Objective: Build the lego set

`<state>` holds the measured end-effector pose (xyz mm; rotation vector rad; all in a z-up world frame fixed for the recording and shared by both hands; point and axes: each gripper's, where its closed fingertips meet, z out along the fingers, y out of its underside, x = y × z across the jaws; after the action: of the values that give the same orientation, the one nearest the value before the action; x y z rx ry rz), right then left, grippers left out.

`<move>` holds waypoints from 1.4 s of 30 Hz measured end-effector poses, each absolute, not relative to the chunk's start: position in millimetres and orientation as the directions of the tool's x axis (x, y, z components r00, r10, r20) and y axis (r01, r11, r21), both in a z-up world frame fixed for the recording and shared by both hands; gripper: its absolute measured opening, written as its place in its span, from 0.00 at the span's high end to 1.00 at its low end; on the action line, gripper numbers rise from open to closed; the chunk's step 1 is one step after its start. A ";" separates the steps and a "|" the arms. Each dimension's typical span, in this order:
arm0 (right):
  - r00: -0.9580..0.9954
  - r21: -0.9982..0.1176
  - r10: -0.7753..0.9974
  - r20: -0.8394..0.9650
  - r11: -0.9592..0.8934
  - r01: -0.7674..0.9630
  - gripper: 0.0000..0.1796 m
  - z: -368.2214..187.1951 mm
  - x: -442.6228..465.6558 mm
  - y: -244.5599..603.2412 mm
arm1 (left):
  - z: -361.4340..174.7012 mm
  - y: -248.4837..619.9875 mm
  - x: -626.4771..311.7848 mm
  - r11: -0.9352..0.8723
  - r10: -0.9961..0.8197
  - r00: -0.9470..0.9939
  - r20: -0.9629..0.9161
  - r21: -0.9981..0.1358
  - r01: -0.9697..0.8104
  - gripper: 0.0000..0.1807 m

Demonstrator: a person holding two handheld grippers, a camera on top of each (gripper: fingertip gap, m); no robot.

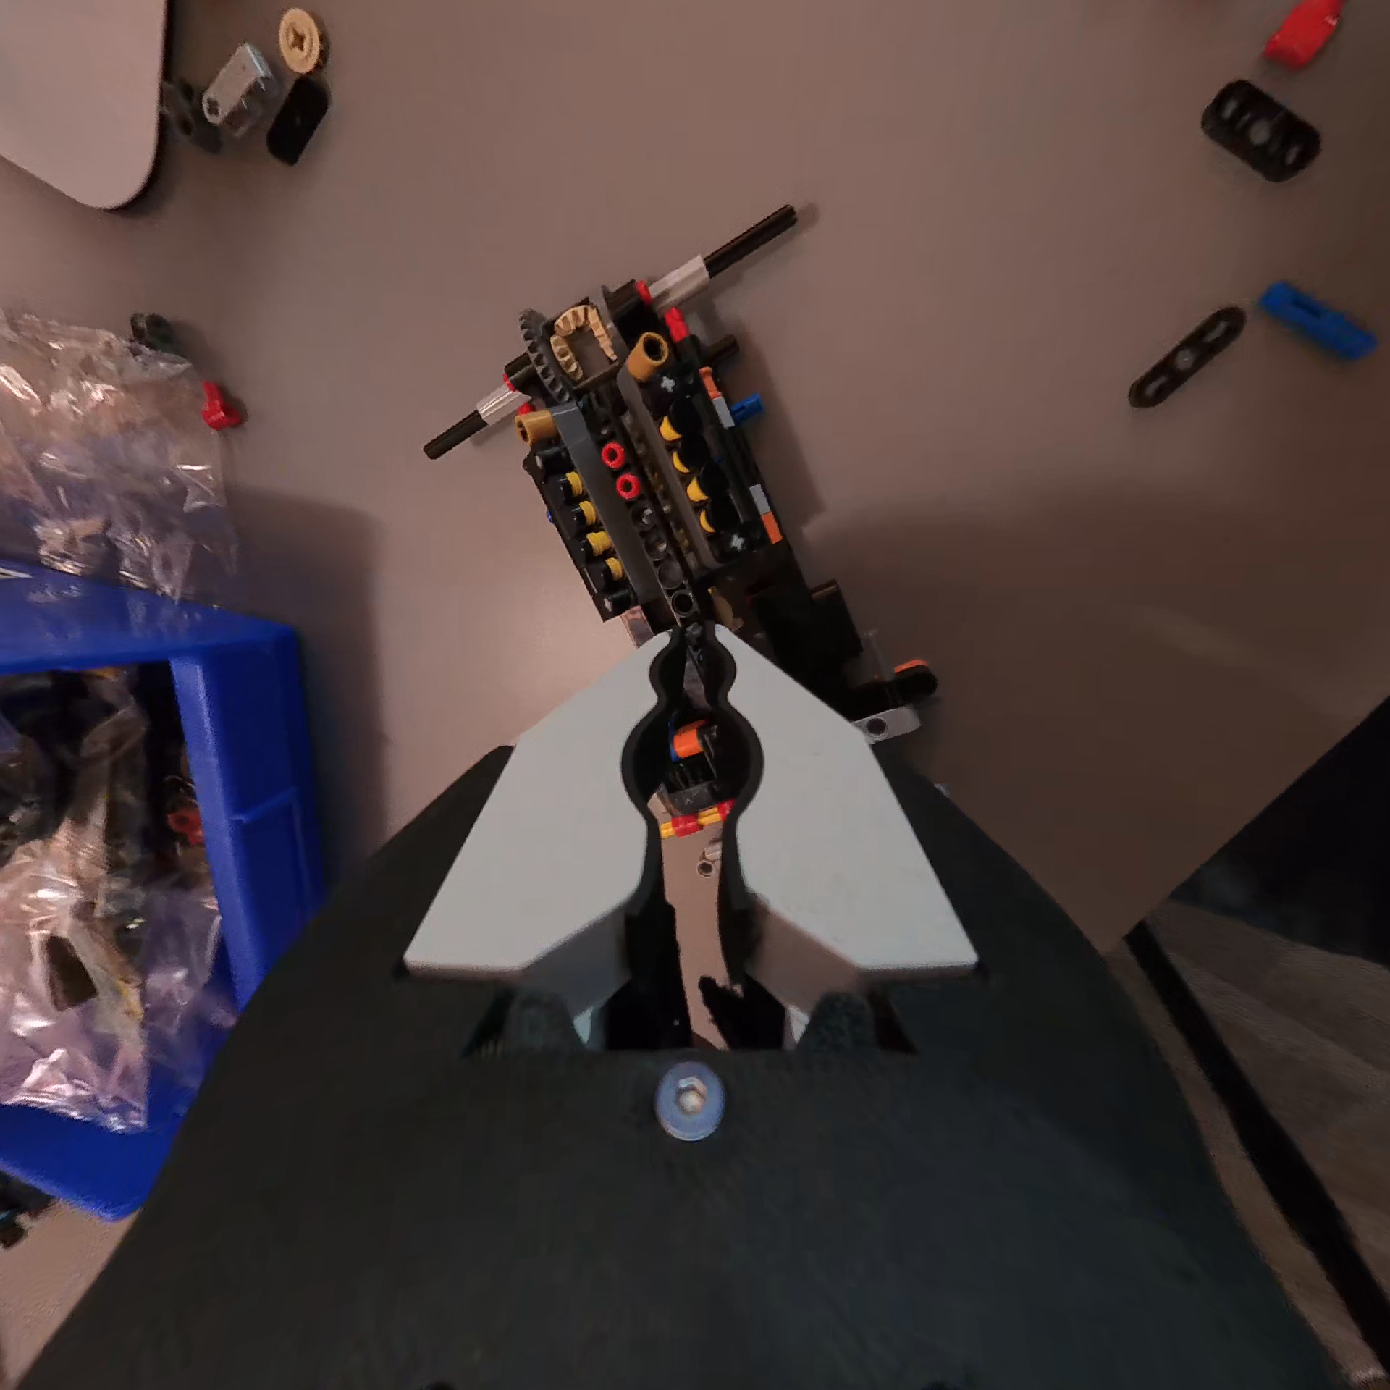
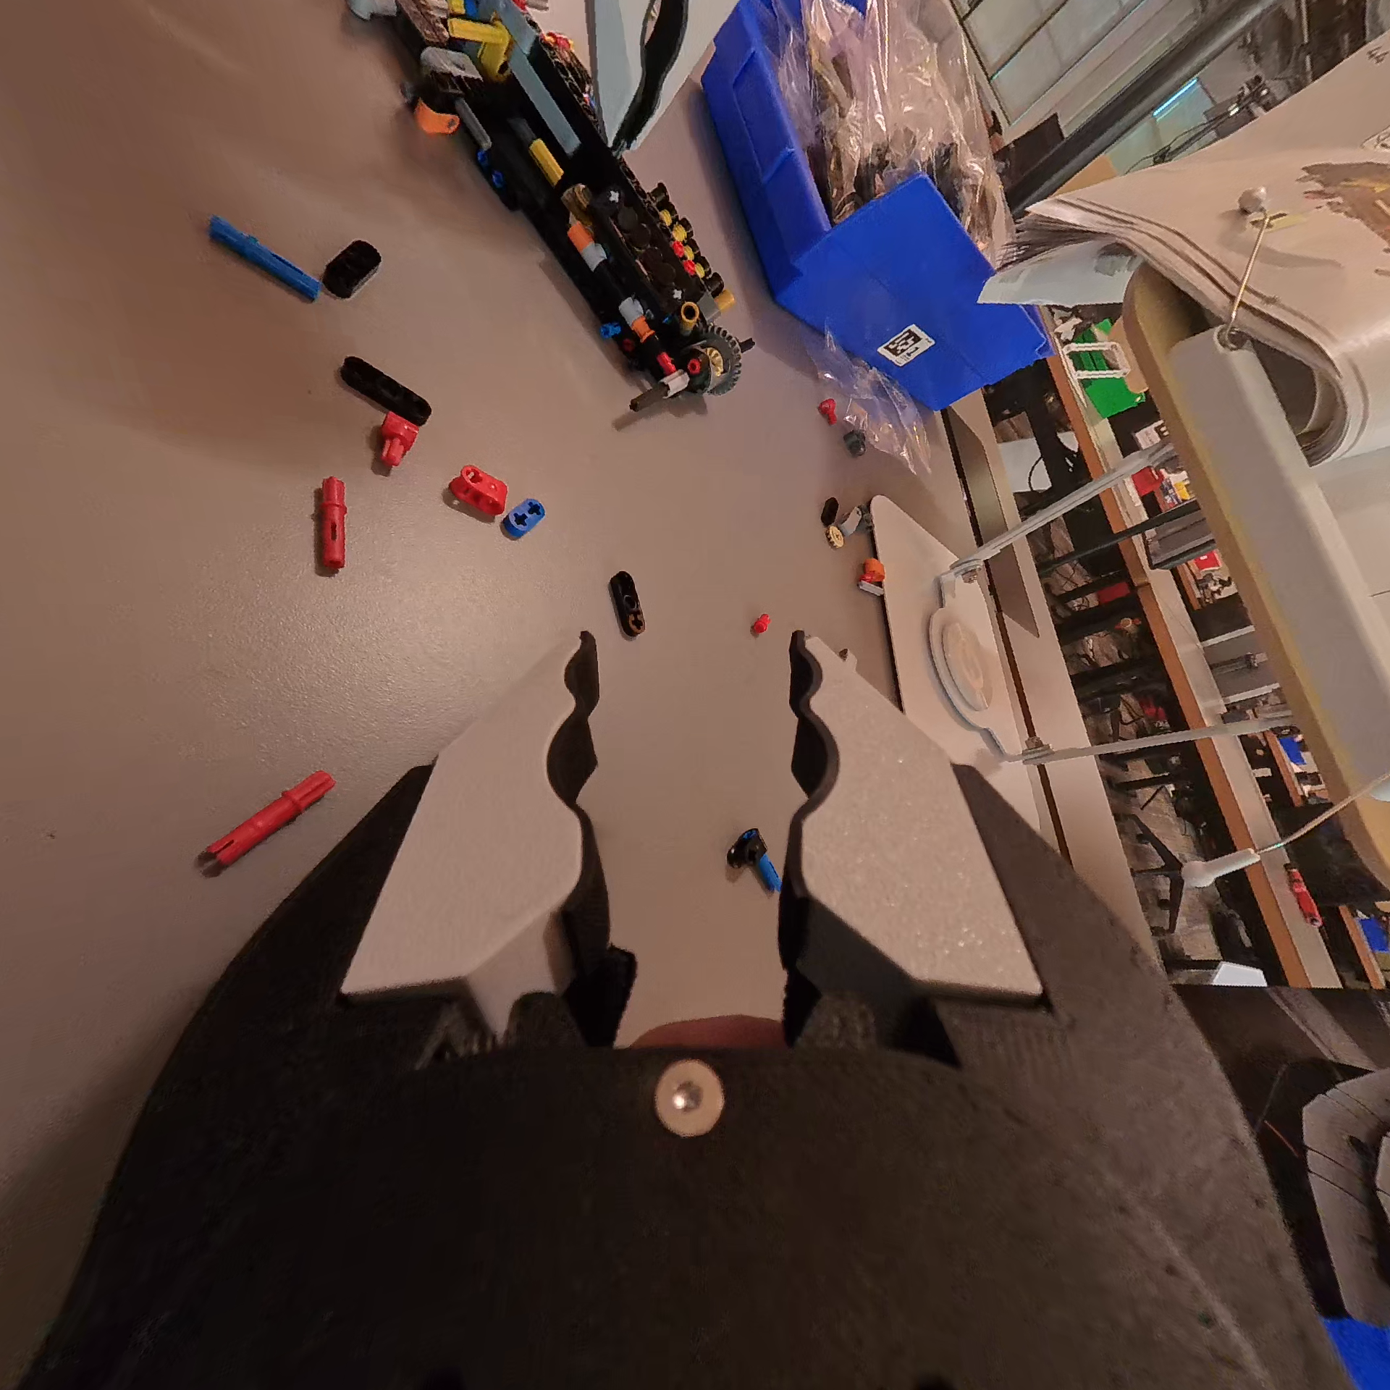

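Two grippers, one job each, by the look of it. Taking the half-built lego model (image 1: 639, 481) as the landmark: in the left wrist view the blue bin (image 1: 226, 752) with its crinkled clear bags lies well to the model's left. The left gripper (image 1: 688, 654) is clamped tight on the model's near end, its jaws drawn almost together around a thin black beam. The model's long axis runs straight away from those jaws, leaning slightly left, with a black axle crossing the far end. How much of the near end sits inside the jaws is hidden by the grey fingers (image 1: 556, 827).

In the right wrist view the model (image 2: 594, 203) lies far ahead and left of centre, well apart from the right gripper (image 2: 692, 650), whose jaws stand wide and hold nothing. Between model and jaws lie loose pieces: a short black link (image 2: 626, 603) just ahead of the tips and slightly left, a tiny red pin (image 2: 760, 623) ahead to the right. Likely the right gripper picks one next; which piece I cannot tell.
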<state>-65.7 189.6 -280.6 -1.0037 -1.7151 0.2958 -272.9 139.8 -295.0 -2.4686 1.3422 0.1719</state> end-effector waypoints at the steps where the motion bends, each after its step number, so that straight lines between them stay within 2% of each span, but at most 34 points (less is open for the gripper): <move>1: -0.069 -0.631 0.741 0.668 0.614 0.474 0.73 -280.8 -65.6 189.5 | -294.9 141.0 -274.4 -0.535 -0.778 0.580 -0.243 -0.228 -0.813 0.99; 5: -0.069 -0.633 0.743 0.666 0.612 0.474 0.73 -280.9 -65.5 189.7 | -295.2 143.8 -276.0 -0.637 -0.697 0.688 -0.204 -0.265 -0.724 1.00; 10: -0.075 -0.635 0.746 0.661 0.610 0.475 0.73 -283.0 -65.9 188.6 | -293.3 142.1 -271.9 -0.651 -0.660 0.722 -0.210 -0.319 -0.688 0.97; 19: -0.085 -0.645 0.760 0.645 0.600 0.474 0.73 -287.2 -66.9 186.5 | -284.2 114.9 -288.1 -0.703 -0.531 0.818 -0.219 -0.426 -0.570 0.77; 25: -0.087 -0.643 0.758 0.646 0.602 0.473 0.73 -288.0 -67.3 185.5 | -303.5 96.9 -297.6 -0.744 -0.496 0.843 -0.208 -0.400 -0.536 0.52; 30: -0.084 -0.644 0.758 0.647 0.601 0.473 0.73 -287.2 -66.7 186.4 | -313.5 96.8 -300.0 -0.756 -0.491 0.849 -0.195 -0.389 -0.526 0.42; 33: -0.083 -0.641 0.755 0.650 0.605 0.472 0.73 -286.3 -66.4 186.1 | -321.4 98.0 -301.8 -0.767 -0.493 0.851 -0.181 -0.371 -0.523 0.41; 35: -0.082 -0.641 0.754 0.651 0.605 0.473 0.73 -286.1 -66.3 186.6 | -326.5 97.2 -302.5 -0.775 -0.500 0.851 -0.164 -0.355 -0.523 0.45; 37: -0.081 -0.641 0.755 0.651 0.604 0.473 0.73 -286.0 -66.1 187.0 | -327.6 98.8 -300.8 -0.776 -0.496 0.859 -0.129 -0.377 -0.505 0.49; 42: -0.082 -0.644 0.759 0.646 0.600 0.474 0.73 -287.4 -66.5 186.5 | -327.7 98.0 -298.1 -0.788 -0.471 0.879 -0.071 -0.414 -0.456 0.51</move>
<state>-66.5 186.5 -287.4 -1.0189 -1.7287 0.3228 -298.1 98.0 -327.7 -2.6222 0.6796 -0.0493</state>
